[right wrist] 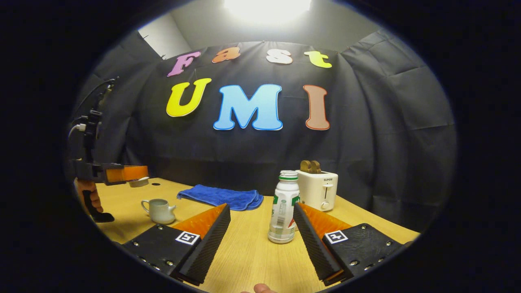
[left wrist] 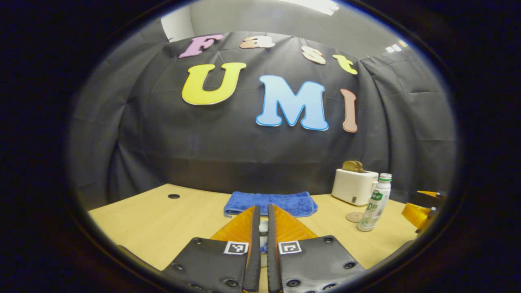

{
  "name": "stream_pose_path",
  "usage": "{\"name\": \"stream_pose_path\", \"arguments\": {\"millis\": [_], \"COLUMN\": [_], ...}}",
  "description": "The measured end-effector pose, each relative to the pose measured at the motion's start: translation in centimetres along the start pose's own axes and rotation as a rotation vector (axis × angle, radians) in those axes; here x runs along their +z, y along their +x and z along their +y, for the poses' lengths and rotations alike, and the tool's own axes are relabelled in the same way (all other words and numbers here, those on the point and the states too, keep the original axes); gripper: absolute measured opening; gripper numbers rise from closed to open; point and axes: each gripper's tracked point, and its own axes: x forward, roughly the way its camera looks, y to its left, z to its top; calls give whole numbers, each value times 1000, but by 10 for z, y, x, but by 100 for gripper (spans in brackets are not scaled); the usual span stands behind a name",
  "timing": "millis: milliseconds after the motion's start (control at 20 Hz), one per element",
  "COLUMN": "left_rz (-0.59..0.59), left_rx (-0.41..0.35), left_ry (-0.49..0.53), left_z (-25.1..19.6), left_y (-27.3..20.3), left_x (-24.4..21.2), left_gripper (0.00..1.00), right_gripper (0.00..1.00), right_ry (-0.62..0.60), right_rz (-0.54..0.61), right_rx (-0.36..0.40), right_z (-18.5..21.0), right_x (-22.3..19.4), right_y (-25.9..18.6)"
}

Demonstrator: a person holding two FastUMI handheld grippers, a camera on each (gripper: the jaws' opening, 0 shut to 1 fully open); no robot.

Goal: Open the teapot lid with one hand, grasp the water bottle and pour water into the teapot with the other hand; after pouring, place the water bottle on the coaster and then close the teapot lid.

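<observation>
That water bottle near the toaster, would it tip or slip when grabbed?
The water bottle stands tall and narrow on a small base, so a sideways nudge probably tips it. Its smooth, rounded plastic sides may slip or flex under a squeeze. How full it is cannot be told.

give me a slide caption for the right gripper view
Open right tool nears the bottle; left tool holds the lid above the teapot.
</observation>
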Motion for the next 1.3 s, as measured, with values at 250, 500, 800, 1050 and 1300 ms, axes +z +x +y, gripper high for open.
{"name": "stream_pose_path", "arguments": {"millis": [250,500,800,1050,1300], "left_rz": [-4,-16,-2,2,3], "left_rx": [-56,-100,-135,-148,-152], "left_ry": [5,-15,-26,-20,-25], "left_z": [-23,-37,-50,-59,-60], "left_y": [-41,-72,-104,-128,-140], "left_x": [-9,-6,-15,-25,-30], "left_gripper": [17,17,13,17,17], "right_gripper": [96,96,96,95,74], "right_ry": [-24,1,7,5,20], "right_rz": [58,148,183,211,208], "right_rx": [-60,-75,-95,-103,-101], "right_z": [-22,-31,-37,-40,-39], "right_x": [-22,-49,-64,-74,-73], "right_y": [44,79,103,116,121]}}
